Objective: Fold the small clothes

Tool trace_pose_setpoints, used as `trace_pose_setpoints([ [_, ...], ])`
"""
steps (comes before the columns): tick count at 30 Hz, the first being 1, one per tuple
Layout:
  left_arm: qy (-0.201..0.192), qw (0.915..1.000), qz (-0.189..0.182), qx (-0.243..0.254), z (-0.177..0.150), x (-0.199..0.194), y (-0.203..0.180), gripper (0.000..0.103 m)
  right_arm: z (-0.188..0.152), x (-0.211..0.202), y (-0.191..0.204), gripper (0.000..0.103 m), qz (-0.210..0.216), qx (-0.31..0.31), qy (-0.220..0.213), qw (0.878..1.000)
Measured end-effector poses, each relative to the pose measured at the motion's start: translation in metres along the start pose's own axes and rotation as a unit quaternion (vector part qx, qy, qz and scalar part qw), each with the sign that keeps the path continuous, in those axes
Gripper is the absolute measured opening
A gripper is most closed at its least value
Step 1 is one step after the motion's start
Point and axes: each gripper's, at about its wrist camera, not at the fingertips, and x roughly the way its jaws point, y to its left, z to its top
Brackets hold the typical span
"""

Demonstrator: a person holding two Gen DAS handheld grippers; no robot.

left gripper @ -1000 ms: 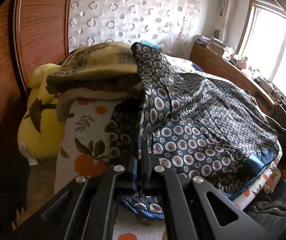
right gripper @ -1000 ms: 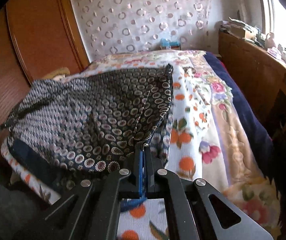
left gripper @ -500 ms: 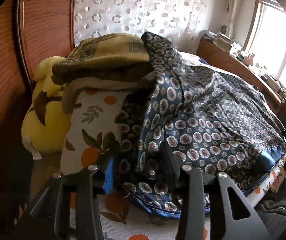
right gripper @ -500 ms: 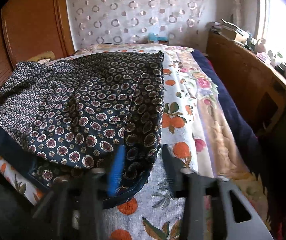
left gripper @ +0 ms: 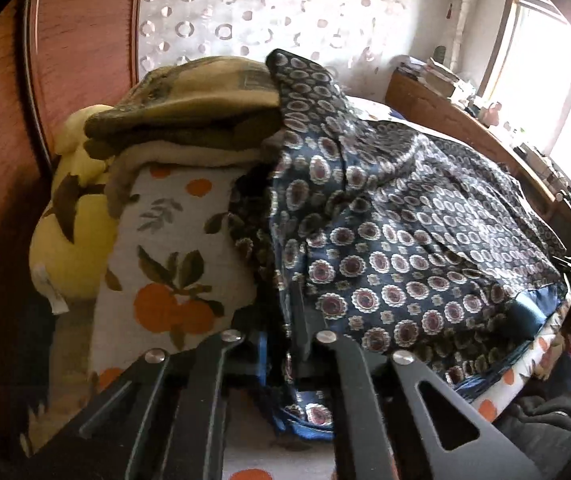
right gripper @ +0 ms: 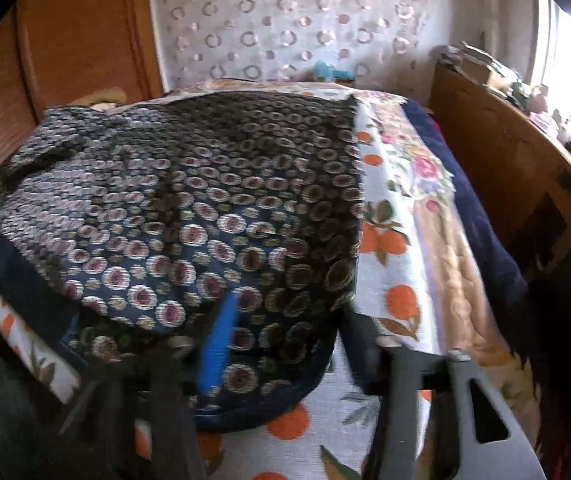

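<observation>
Navy patterned garment lies spread across the orange-print bed. Left tongs pinch its near edge by a folded blanket pile. Right tongs gape wide over its corner.

The left gripper was matte black, its angular arms carrying 4 round silver screws and triangular cut-outs, with a blue pad inside 1 finger. The right gripper, motion-blurred, showed black arms and 1 bright blue pad.

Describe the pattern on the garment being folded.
The garment is dark navy with rows of small round medallions; clearest in the left wrist view.
</observation>
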Motion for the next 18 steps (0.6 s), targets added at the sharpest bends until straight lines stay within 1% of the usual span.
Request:
trace_pose_setpoints([
  [1, -0.001, 1.0000, 0.001, 0.008, -0.001, -0.001, -0.004, 0.005, -0.001, 0.001, 0.000, 0.009, 0.003, -0.002, 0.000, 1.000],
  [2, -0.003, 1.0000, -0.002, 0.009, -0.001, -0.002, -0.005, 0.004, -0.002, 0.000, -0.003, 0.008, 0.014, -0.001, -0.001, 1.000],
  [6, -0.028, 0.9993, -0.021, 0.009, 0.000, -0.020, -0.014, 0.004, -0.005, -0.003, -0.010, 0.005, 0.021, 0.010, -0.013, 1.000],
  [11, -0.042, 0.9983, -0.034, 0.022, 0.001, -0.044, -0.025, 0.004, -0.003, -0.027, -0.027, 0.005, 0.016, 0.033, -0.046, 0.998],
  [14, -0.038, 0.9982, -0.035, 0.032, -0.004, -0.056, -0.032, 0.004, -0.006, -0.039, -0.031, 0.005, 0.011, 0.030, -0.055, 0.998],
  [17, -0.027, 0.9983, -0.040, 0.031, -0.014, -0.062, -0.037, 0.004, -0.010, -0.045, -0.027, 0.005, 0.004, 0.018, -0.052, 0.998],
  [18, -0.022, 0.9985, -0.037, 0.035, -0.017, -0.062, -0.039, 0.004, -0.014, -0.045, -0.027, 0.005, 0.001, 0.016, -0.049, 0.999],
])
